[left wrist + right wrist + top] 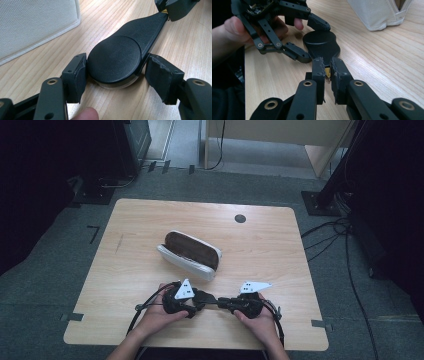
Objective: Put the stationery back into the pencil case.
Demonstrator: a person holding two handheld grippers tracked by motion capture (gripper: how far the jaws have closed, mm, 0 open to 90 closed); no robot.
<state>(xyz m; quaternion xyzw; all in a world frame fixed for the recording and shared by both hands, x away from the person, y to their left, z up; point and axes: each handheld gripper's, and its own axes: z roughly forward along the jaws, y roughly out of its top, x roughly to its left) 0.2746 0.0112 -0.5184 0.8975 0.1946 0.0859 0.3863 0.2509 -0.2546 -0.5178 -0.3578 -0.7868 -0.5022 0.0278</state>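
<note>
A black thing with a round flat head and a tapering handle (215,300) lies low over the wooden table (150,220), near its front edge, between my two grippers. My left gripper (116,72) is shut on the round head (113,58), a pad pressing each side. My right gripper (326,67) is shut on the narrow end, with a small yellow bit between its pads. The right gripper view shows the left gripper (314,41) around the head (320,42). Both grippers face each other, left (202,299) and right (228,303). Behind them lies a white pouch (190,254), open, with a brown lining.
The pouch (32,22) lies close beside the left gripper's jaws. A dark round grommet (240,218) sits near the table's far edge. Cables (345,250) trail over the floor to the right, and black stands rise beyond the table's corners.
</note>
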